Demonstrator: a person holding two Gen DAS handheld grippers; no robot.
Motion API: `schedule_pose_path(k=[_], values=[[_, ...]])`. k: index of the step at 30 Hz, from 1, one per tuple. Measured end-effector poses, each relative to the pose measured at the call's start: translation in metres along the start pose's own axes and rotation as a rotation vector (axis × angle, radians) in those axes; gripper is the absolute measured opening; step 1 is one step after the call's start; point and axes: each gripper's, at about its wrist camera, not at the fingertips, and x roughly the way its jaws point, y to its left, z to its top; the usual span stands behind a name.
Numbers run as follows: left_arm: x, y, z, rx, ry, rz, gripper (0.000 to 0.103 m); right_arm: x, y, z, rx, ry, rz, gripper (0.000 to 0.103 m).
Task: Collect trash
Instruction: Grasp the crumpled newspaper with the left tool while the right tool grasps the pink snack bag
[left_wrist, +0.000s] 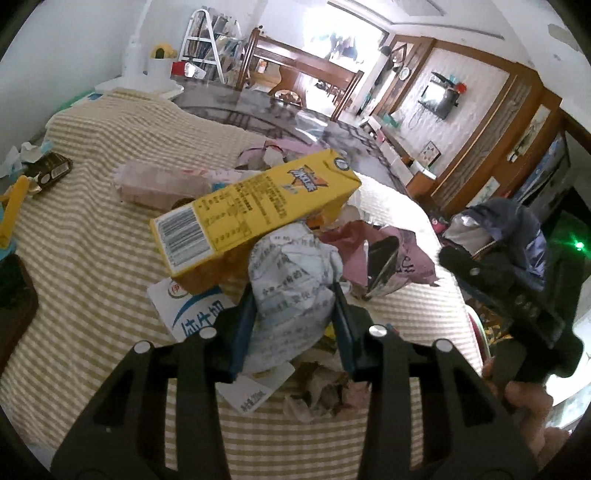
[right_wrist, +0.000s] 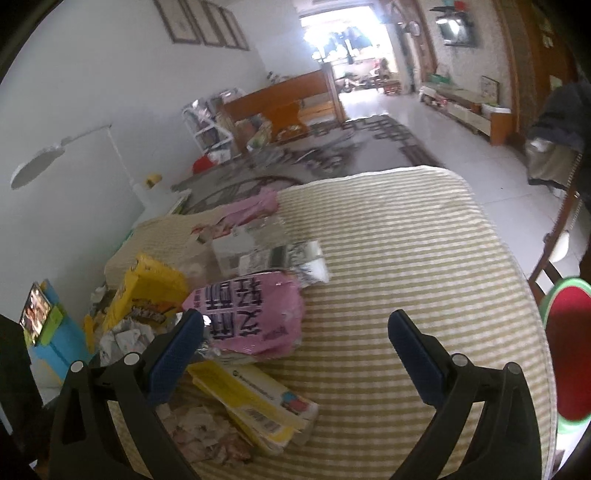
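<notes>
A heap of trash lies on a table with a striped cloth (left_wrist: 92, 229). My left gripper (left_wrist: 293, 295) is shut on a crumpled printed paper wrapper (left_wrist: 291, 269), its blue pads pressing both sides. Behind it lies a yellow drink carton (left_wrist: 255, 206), a white milk carton (left_wrist: 192, 310) and pink wrappers (left_wrist: 354, 243). My right gripper (right_wrist: 295, 328) is open and empty over the cloth (right_wrist: 406, 258), just right of a pink wrapper (right_wrist: 251, 314). The yellow carton (right_wrist: 147, 291) and a flat yellow box (right_wrist: 255, 398) also show there. The right gripper's body (left_wrist: 517, 295) appears in the left wrist view.
A dark snack packet (left_wrist: 50, 171) and scraps lie at the table's far left. A white desk lamp (right_wrist: 44, 162) stands by the wall. A red and green bin (right_wrist: 569, 350) sits past the table's right edge. A chair with clothes (left_wrist: 498, 229) stands beyond.
</notes>
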Motion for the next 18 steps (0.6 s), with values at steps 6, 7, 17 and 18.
schedule_pose_path(k=[6,7,17,18], values=[[0.002,0.000,0.002,-0.010,0.000,0.000,0.038,0.030,0.018,0.008,-0.064,0.039,-0.007,0.096],[0.001,0.000,-0.001,-0.009,-0.002,0.002,0.038,0.036,0.019,0.009,-0.065,0.054,-0.006,0.096],[0.000,-0.002,-0.001,-0.006,-0.016,-0.004,0.038,0.040,0.022,0.005,-0.080,0.089,0.087,0.060],[-0.001,-0.002,-0.001,-0.006,-0.021,-0.005,0.038,0.037,0.022,0.005,-0.083,0.083,0.089,0.060]])
